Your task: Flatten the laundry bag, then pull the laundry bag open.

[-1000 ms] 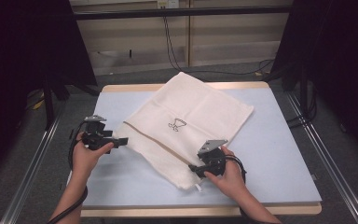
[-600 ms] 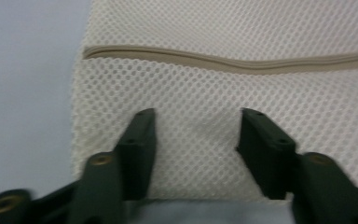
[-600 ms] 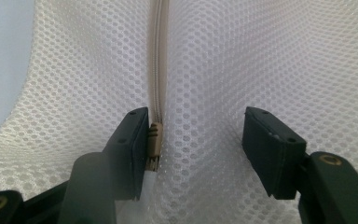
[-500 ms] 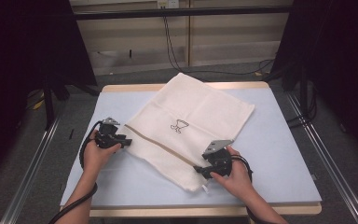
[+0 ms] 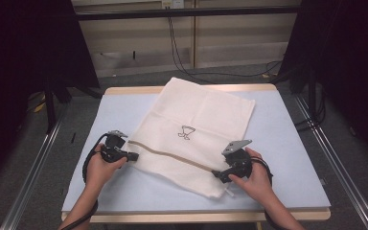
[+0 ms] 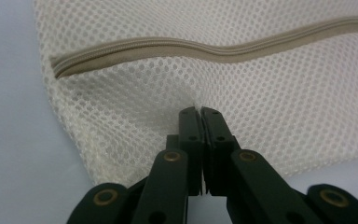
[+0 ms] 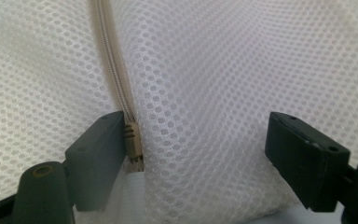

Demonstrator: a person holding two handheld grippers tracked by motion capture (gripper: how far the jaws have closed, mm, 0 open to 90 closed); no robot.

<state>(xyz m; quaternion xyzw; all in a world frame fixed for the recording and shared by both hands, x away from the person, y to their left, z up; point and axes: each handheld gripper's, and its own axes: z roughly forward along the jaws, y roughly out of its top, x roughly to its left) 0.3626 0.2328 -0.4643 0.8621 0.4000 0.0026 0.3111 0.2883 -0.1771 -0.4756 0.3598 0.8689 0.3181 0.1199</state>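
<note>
Pinching the mesh bag (image 6: 261, 93), left gripper (image 6: 200, 112) jaws closed; zipper (image 7: 121, 93) beside right gripper (image 7: 196, 140) jaws.

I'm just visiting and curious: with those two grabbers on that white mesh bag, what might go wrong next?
The left gripper pinches only a small pucker of the mesh bag below the zipper, so the netting could slip out or snag. The right gripper has just been opening, its jaws wide around the zipper's end; closing again, it might catch mesh instead.
</note>
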